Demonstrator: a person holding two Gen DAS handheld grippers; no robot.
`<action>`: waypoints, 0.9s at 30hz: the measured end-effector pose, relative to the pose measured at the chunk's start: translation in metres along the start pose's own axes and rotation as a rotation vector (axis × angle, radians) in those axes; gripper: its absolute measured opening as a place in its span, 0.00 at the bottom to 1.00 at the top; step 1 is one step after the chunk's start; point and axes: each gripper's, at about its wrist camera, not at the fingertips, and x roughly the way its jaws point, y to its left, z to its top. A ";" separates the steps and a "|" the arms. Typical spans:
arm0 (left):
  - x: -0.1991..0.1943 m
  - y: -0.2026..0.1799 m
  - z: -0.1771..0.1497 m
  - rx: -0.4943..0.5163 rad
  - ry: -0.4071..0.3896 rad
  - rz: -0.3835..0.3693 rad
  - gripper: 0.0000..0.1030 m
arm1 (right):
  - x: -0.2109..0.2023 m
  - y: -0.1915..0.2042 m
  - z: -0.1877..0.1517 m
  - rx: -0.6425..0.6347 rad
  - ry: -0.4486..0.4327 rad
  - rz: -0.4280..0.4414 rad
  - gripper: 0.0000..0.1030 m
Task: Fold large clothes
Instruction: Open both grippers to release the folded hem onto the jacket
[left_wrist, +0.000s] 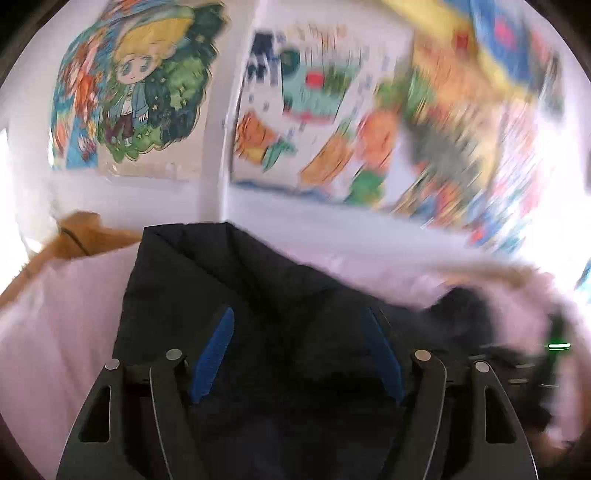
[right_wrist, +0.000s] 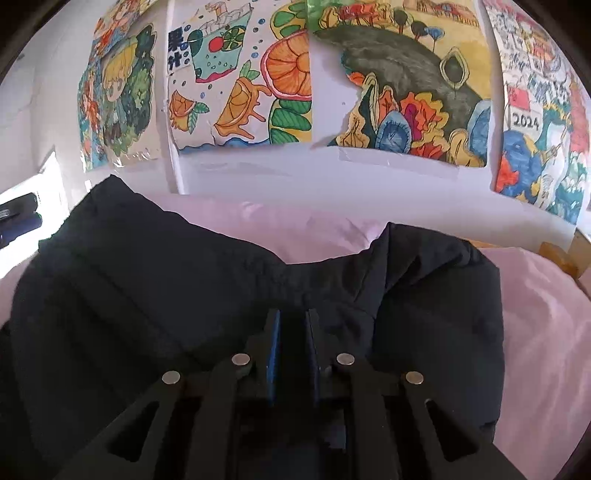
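Note:
A large black padded jacket (right_wrist: 166, 280) lies on a pink bed sheet (right_wrist: 546, 332). In the right wrist view my right gripper (right_wrist: 293, 321) has its blue-padded fingers close together, pinching a fold of the jacket. In the left wrist view the jacket (left_wrist: 229, 280) fills the space under and between the fingers. My left gripper (left_wrist: 301, 317) has its blue pads wide apart over the dark fabric. The right side of this view is blurred by motion.
The pink sheet (left_wrist: 62, 314) shows at the left of the left wrist view, with an orange plush toy (left_wrist: 85, 240) behind it. A white wall with colourful drawings (right_wrist: 240, 81) stands right behind the bed. A wooden bed frame (right_wrist: 557, 258) edge shows at the right.

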 end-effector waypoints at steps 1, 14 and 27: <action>0.018 -0.006 -0.001 0.046 0.052 0.074 0.65 | -0.001 0.000 0.000 -0.004 -0.009 -0.017 0.23; 0.084 -0.001 -0.043 0.140 0.045 0.133 0.70 | 0.034 -0.014 -0.023 0.048 0.004 -0.037 0.53; 0.099 -0.005 -0.060 0.190 -0.041 0.211 0.74 | 0.075 -0.008 -0.045 -0.014 0.014 -0.118 0.52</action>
